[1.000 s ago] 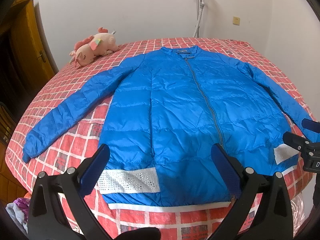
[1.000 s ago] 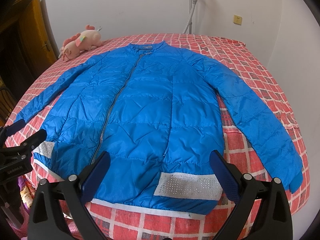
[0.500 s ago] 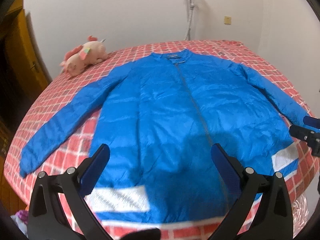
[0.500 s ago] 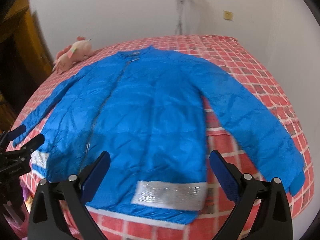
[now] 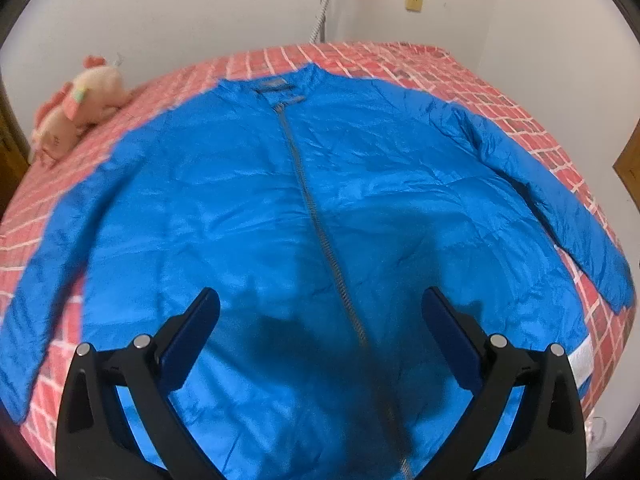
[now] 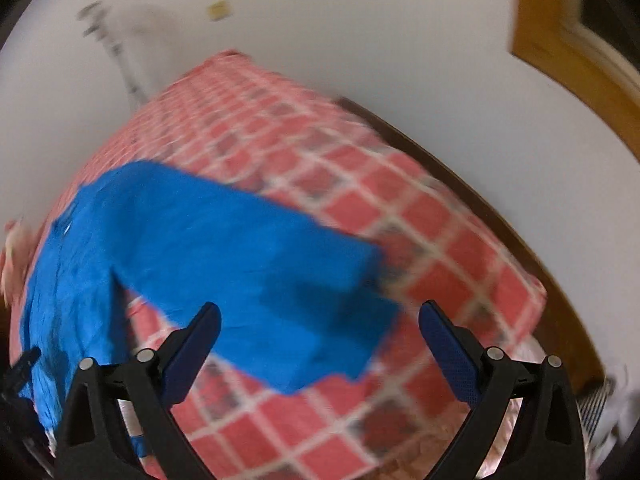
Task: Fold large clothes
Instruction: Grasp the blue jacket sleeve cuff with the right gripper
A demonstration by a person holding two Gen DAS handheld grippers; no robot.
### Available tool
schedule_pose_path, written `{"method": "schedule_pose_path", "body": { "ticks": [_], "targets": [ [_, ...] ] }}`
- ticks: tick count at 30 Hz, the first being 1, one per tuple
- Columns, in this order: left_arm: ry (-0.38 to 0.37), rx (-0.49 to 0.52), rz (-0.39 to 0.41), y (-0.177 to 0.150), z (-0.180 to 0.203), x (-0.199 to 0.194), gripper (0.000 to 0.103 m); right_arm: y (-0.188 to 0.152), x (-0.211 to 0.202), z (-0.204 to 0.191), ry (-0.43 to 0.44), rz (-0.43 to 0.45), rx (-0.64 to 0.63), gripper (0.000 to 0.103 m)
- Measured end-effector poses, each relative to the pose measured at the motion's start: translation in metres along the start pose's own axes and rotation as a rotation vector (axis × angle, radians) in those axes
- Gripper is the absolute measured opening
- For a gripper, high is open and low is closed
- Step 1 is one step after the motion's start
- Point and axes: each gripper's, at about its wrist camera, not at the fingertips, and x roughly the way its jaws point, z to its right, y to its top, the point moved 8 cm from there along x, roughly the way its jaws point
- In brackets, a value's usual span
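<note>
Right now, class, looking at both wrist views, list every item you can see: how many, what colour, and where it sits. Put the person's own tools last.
Puffy zip-front jacket: one, bright blue, spread flat face-up across the bed, sleeves out to each side.
Checked bedspread: one, red with white lines, covering the bed under the jacket.
Soft plush toy: one, pink and cream, far left corner of the bed.
Wall socket plate: one, yellowish, on the white wall behind the bed.
Metal pole with hose: one, grey, against the far wall.
Wooden frame: one, brown, on the right wall.
Left claw: one, black with blue pads, open above the jacket's lower front.
Right claw: one, black with blue pads, open over the right sleeve's cuff.
</note>
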Motion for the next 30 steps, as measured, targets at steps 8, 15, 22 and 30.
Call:
{"method": "schedule_pose_path", "body": {
  "ticks": [8,15,22,30],
  "targets": [
    [0.002,-0.002,-0.016,0.004,-0.002,0.022,0.1,-0.017,0.04,-0.007,0.168,-0.141,0.051,0.099],
    [0.007,-0.029,-0.001,0.008,-0.013,0.02,0.1,-0.007,0.044,-0.021,0.154,-0.092,0.002,0.054],
    [-0.011,-0.032,0.012,0.01,-0.014,0.016,0.099,0.017,0.017,-0.042,0.268,-0.026,-0.007,0.025],
    [-0.011,-0.107,0.037,0.019,-0.037,0.008,0.099,0.073,-0.019,-0.137,0.323,0.086,-0.146,0.024]
  ]
}}
